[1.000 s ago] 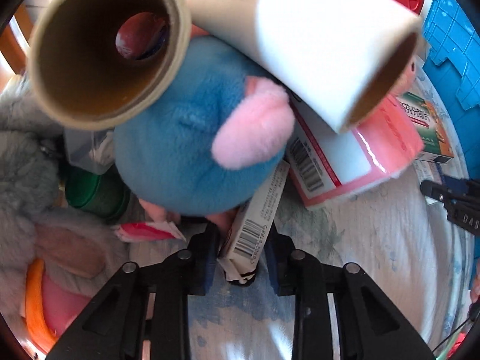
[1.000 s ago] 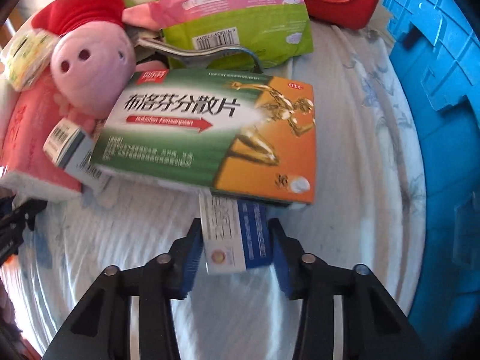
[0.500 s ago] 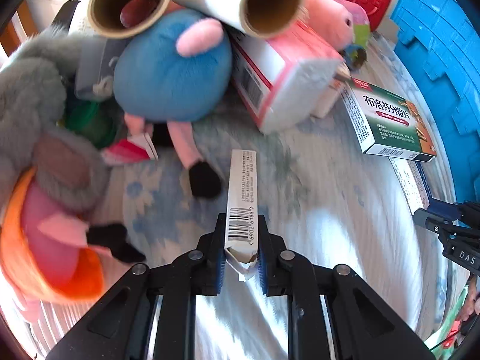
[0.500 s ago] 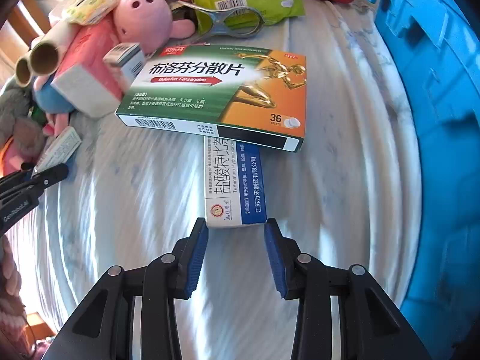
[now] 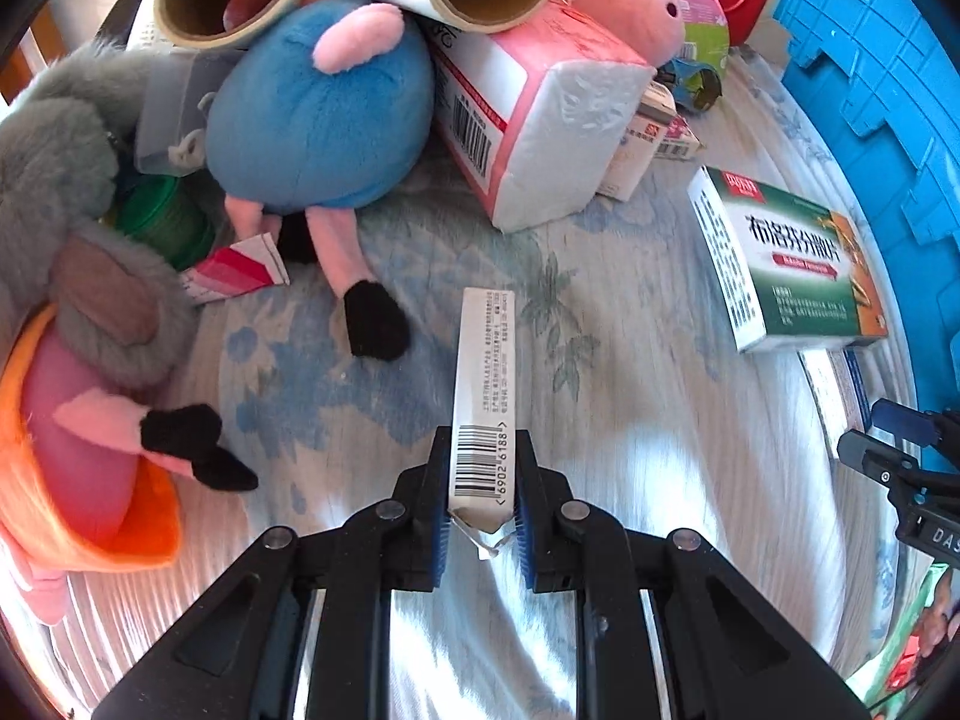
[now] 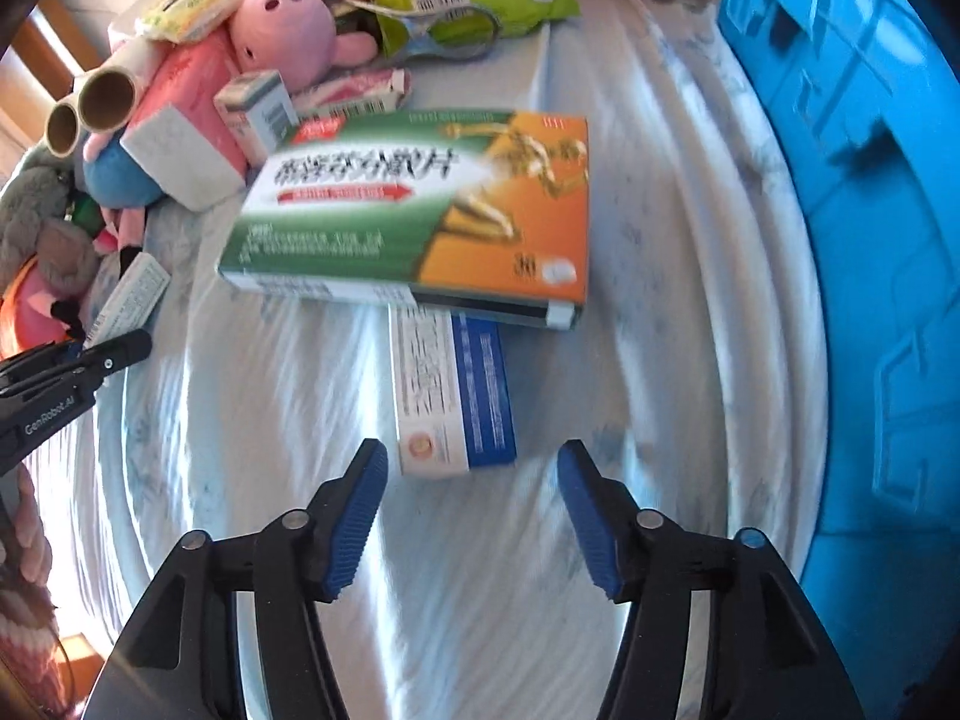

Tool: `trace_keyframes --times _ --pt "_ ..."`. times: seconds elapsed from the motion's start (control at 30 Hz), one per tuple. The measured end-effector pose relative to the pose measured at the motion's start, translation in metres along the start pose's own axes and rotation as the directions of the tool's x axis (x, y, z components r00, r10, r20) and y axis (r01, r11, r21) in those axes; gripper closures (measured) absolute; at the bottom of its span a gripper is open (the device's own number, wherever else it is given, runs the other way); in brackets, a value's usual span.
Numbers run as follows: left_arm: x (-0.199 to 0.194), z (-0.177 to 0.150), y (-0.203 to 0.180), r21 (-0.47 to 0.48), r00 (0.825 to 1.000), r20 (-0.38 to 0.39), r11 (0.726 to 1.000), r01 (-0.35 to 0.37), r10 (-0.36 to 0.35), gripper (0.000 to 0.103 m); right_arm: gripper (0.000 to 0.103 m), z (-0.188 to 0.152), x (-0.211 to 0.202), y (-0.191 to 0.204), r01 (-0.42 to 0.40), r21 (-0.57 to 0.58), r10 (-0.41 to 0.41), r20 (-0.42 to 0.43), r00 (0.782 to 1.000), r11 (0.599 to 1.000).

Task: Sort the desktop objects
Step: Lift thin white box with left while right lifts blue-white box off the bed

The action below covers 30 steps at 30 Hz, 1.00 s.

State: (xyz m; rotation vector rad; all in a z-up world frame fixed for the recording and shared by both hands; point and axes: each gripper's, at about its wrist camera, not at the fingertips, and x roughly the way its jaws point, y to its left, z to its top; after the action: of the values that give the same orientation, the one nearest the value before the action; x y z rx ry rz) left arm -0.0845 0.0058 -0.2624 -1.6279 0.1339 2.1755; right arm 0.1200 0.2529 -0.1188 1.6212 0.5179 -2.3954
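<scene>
My left hand-held gripper [image 5: 480,495] has pulled a slim barcoded carton [image 5: 483,384] clear of the toys, while my right hand-held gripper [image 6: 473,516] has widened, seemingly releasing the blue-and-white medicine box [image 6: 453,390].

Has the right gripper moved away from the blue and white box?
Yes. The right gripper opened and backed off the blue and white box, which stays under the green box.

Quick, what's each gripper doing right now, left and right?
Left gripper: closed on the narrow white barcoded box.
Right gripper: open, holding nothing; blue-and-white medicine box lies just ahead.
</scene>
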Motion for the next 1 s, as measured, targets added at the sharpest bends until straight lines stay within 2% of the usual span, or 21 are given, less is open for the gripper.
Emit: trace_keyframes --times 0.07,0.13,0.17,0.3,0.37,0.47,0.5,0.57,0.6,0.7,0.73,0.77,0.83,0.93,1.0 --pt "0.0 0.002 -0.001 0.003 1.0 0.003 1.0 -0.006 0.006 0.086 0.031 0.007 0.0 0.003 0.005 0.0 -0.005 0.019 1.0 1.0" --pt "-0.002 0.002 -0.003 0.004 1.0 0.005 1.0 -0.005 0.005 0.086 0.014 0.014 -0.004 0.005 0.025 -0.002 -0.025 0.046 0.999 1.0" --pt "-0.002 0.003 -0.004 0.003 1.0 0.011 1.0 0.0 0.0 0.086 0.014 0.016 -0.007 0.005 0.019 -0.036 -0.016 0.068 0.998 0.999" --pt "-0.003 0.001 0.001 -0.006 1.0 0.028 1.0 0.006 -0.006 0.086 0.014 0.034 -0.011 0.001 0.028 -0.039 -0.024 0.087 0.996 0.999" --pt "-0.003 0.001 0.002 -0.015 1.0 0.03 1.0 0.001 0.0 0.086 0.014 0.013 -0.006 0.003 0.034 -0.035 -0.032 0.073 0.997 0.999" --pt "-0.008 0.001 0.001 -0.017 0.999 0.033 1.0 -0.004 0.004 0.086 0.019 0.025 -0.003 -0.019 0.005 -0.053 -0.003 0.049 0.999 0.999" --pt "-0.01 0.001 0.0 -0.012 0.999 0.033 1.0 -0.003 0.004 0.086 0.023 0.027 0.001 -0.015 -0.006 -0.066 0.009 0.042 0.999 0.998" --pt "-0.007 -0.006 0.002 -0.003 0.999 0.031 1.0 -0.01 0.01 0.086 0.035 0.032 0.01 -0.006 -0.017 -0.084 0.02 0.038 0.999 0.996" --pt "-0.009 -0.007 0.003 -0.003 0.999 0.03 1.0 -0.014 0.014 0.086 0.046 0.035 0.015 -0.002 -0.027 -0.09 0.03 0.033 0.999 0.996" --pt "-0.01 -0.012 0.0 -0.002 0.999 0.032 1.0 -0.012 0.012 0.086 0.053 0.045 0.028 0.008 -0.033 -0.101 0.036 0.027 0.999 0.994" --pt "-0.011 -0.013 -0.001 0.001 0.999 0.032 1.0 -0.013 0.013 0.086 0.062 0.047 0.03 0.014 0.0 -0.124 0.004 0.035 0.999 0.992" --pt "-0.011 -0.013 -0.004 0.004 0.999 0.032 1.0 -0.009 0.009 0.086 0.063 0.049 0.03 0.017 0.026 -0.155 -0.02 0.038 0.999 0.988" --pt "-0.015 -0.017 -0.003 0.009 0.999 0.037 1.0 -0.001 0.001 0.086 0.064 0.05 0.022 0.022 0.023 -0.175 -0.015 0.049 0.999 0.984" --pt "-0.02 -0.012 -0.011 0.008 0.998 0.055 1.0 0.014 -0.014 0.086 0.064 0.051 -0.013 0.036 0.088 -0.24 -0.051 0.156 0.987 0.967" --pt "-0.024 -0.007 -0.018 0.011 0.997 0.073 1.0 0.023 -0.023 0.086 0.064 0.05 -0.029 0.04 0.085 -0.25 -0.038 0.187 0.982 0.964"
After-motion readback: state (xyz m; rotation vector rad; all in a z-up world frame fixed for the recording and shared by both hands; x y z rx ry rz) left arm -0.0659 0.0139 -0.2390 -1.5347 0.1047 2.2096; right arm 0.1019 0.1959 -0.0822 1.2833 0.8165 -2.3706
